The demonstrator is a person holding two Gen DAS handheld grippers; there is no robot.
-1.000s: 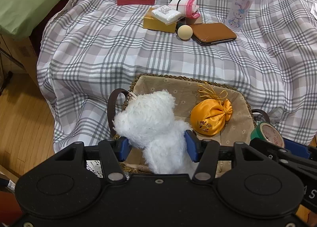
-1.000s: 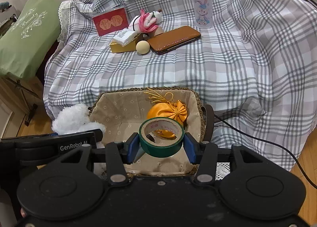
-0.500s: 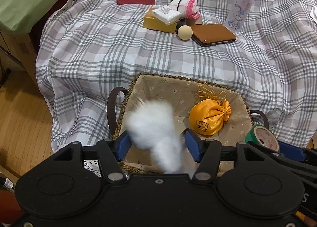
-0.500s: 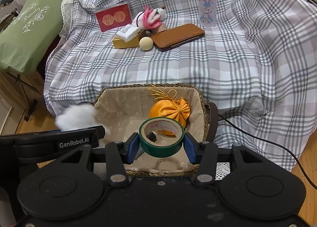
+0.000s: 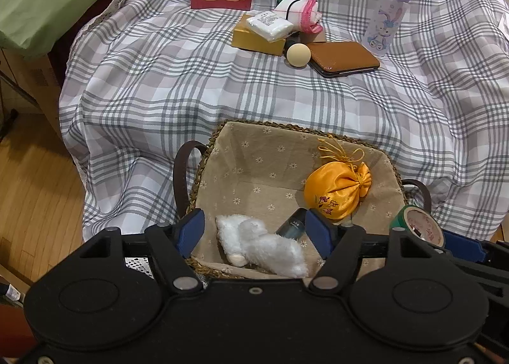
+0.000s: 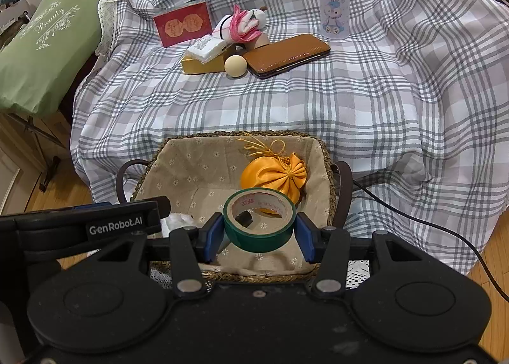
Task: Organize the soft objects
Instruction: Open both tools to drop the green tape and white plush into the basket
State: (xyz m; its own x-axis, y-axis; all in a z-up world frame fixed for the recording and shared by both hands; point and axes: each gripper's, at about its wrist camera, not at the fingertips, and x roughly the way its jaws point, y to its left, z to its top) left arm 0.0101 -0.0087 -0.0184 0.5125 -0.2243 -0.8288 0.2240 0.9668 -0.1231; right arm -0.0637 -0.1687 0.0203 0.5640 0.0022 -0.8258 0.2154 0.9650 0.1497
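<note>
in the left wrist view, your left gripper (image 5: 254, 233) stood over the near edge of the basket (image 5: 219, 141) with its jaws spread wide and nothing between them. the white plush toy (image 5: 261, 243) that those jaws had been squeezing a second earlier lay on its side on the basket's lining, just below and clear of both pads. half a second before, it was a white blur dropping out of the grip, so you had only just let it go. the orange pouch (image 5: 337, 189) sat toward the far right corner of the basket, and a small dark bottle (image 5: 294, 224) showed between the toy and the pouch. on the plaid cover (image 5: 159, 84) beyond, the pink and white plush (image 5: 302, 9) waited among the boxes, the ball and the brown case, well apart from the basket. in the right wrist view, your right gripper (image 6: 259, 233) hung over the basket with its jaws closed on the green roll of tape (image 6: 259, 221), unchanged from the earlier frames. only a scrap of the white toy peeked out beside the left gripper's body. by my reading, two soft things were now in, and the pink plush looked like the one left to fetch.
</note>
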